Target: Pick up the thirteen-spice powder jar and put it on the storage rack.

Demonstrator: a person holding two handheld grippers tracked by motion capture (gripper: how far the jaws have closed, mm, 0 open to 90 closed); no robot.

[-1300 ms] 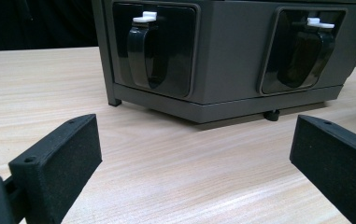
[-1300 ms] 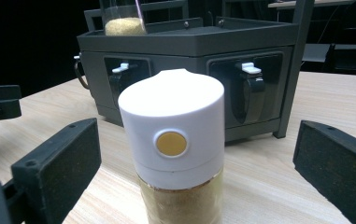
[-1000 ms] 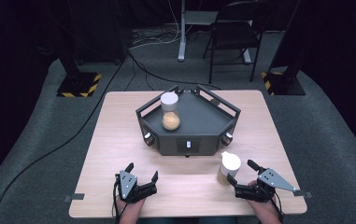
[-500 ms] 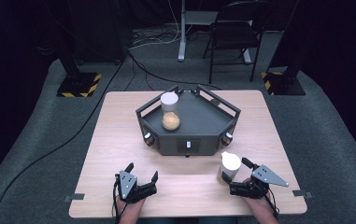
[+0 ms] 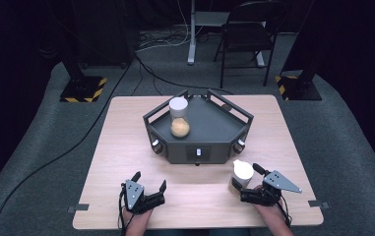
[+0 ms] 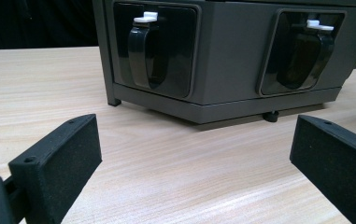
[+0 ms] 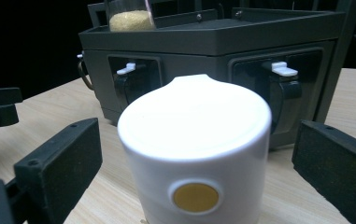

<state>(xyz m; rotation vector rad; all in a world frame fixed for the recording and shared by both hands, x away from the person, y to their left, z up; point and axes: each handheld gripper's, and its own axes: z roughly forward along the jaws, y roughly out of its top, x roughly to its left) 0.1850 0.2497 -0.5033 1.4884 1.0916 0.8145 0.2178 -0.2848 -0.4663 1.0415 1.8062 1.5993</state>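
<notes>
Two black jaws of the right gripper (image 7: 199, 177) stand apart, having just been narrowing, around a white lidded container (image 7: 196, 154), likely rigid and slick, best squeezed mid-wall, while the left gripper (image 6: 192, 158) waits wide open.

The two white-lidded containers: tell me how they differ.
The jar stands up on the dark tray; the white canister stands on the wooden table, between the open jaws of the right gripper. The jar is clear, showing yellowish grains in its lower part; the canister is opaque white with a yellow dot on its side. The jar's lid is round; the canister's comes to a small point. Both stand upright with white tops.
</notes>
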